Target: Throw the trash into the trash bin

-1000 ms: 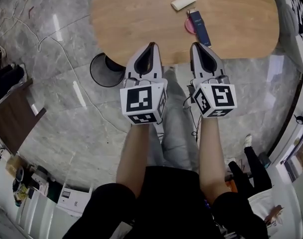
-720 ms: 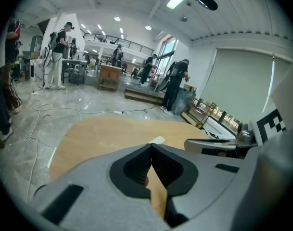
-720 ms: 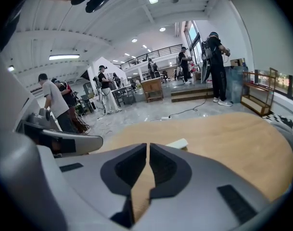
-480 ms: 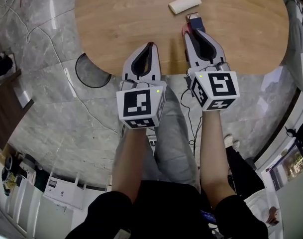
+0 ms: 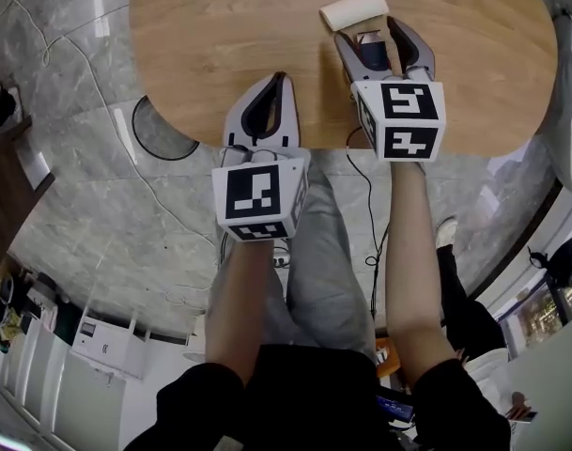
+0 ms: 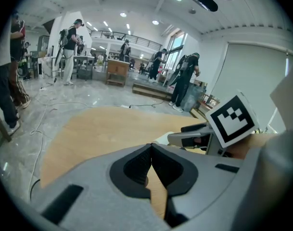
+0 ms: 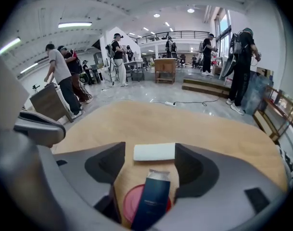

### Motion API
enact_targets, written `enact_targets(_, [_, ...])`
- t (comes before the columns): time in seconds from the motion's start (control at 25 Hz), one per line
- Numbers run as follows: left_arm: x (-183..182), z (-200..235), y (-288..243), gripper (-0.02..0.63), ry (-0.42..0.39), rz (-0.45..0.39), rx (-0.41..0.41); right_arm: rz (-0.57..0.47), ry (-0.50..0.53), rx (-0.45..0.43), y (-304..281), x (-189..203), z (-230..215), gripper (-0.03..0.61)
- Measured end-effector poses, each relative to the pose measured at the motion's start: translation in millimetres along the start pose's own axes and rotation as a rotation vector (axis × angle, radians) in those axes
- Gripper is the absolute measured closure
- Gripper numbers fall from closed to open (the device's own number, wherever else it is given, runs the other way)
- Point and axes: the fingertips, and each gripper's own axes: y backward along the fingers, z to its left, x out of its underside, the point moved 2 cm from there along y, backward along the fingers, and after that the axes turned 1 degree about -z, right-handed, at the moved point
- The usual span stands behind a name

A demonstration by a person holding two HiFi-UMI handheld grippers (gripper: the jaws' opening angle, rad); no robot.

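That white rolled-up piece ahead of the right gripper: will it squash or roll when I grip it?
It looks like rolled paper, so the white rolled-up piece is probably light and may flatten. Lying crosswise ahead of the open right gripper on the smooth wooden table, it could roll away if nudged.

A white roll [image 5: 354,9] lies beyond navy packet [image 7: 153,196] atop pink lid [image 7: 129,203].
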Motion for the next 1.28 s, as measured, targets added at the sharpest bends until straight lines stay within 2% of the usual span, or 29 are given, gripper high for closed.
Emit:
enact_targets(0.2, [7, 6, -6, 0.611, 0.017, 0.019, -0.016, 0.081, 0.03, -0.034, -30, 8, -18, 0.253])
enact_targets(0.44, [9, 6, -13, 0.612, 0.034, 0.033, -0.021, 0.208, 0.074, -0.112, -51, 20, -17, 0.19])
enact_targets(0.64, [4, 10, -17, 0.612, 0.039, 0.034, -0.024, 0.265, 0.11, -0.07, -60, 25, -20, 0.179])
enact_targets(1.08, [-2, 30, -11, 0.612, 0.078, 0.011, -0.054, 0.222, 0.046, -0.055, -66, 14, -15, 0.182])
enact_targets(1.28, [3, 51, 3, 0.612, 0.105, -0.001, -0.085, 0.177, 0.049, -0.054, -56, -1, 7, 0.183])
